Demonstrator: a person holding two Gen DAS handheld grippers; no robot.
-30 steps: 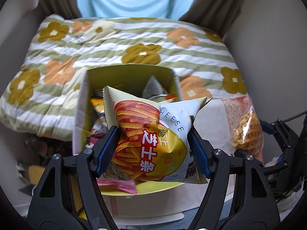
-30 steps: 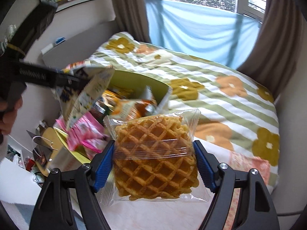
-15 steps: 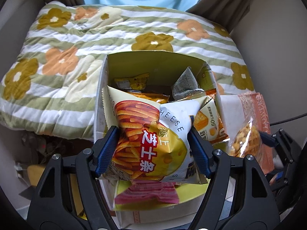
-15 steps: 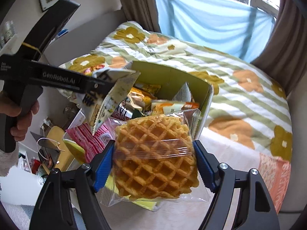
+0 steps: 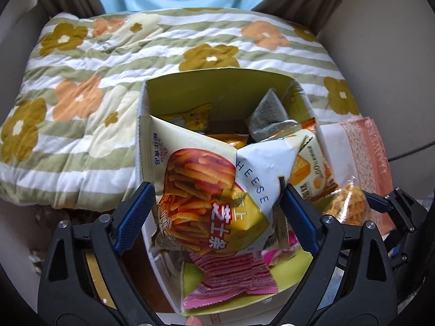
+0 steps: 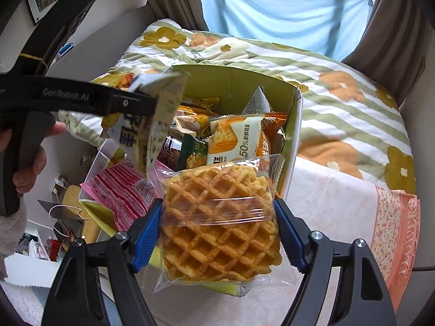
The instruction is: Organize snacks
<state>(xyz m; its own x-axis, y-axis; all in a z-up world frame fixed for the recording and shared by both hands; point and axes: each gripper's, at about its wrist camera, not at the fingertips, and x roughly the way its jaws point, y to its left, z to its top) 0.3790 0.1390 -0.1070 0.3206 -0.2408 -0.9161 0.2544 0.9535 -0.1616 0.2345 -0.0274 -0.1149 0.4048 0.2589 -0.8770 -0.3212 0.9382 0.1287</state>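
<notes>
Cheese-stick bag (image 5: 214, 198) sits over the near end of the box (image 5: 217, 81), long axis running up and away from the camera, top corners flared; its lower edge is hidden behind a pink packet (image 5: 231, 277). Left gripper (image 5: 217, 217) has just been opening, and the jaws now stand wide: the left pad is clear of the bag, the right pad's contact is hard to make out. The bag is still between them. Right gripper (image 6: 218, 233) pinches a waffle pack (image 6: 220, 222) by both sides, flat face to the camera, over the box's near corner. Snacks deeper in the box are partly covered. Box rests on the floral quilt (image 5: 95, 68); a hand (image 6: 27, 163) shows at the frame's left edge
</notes>
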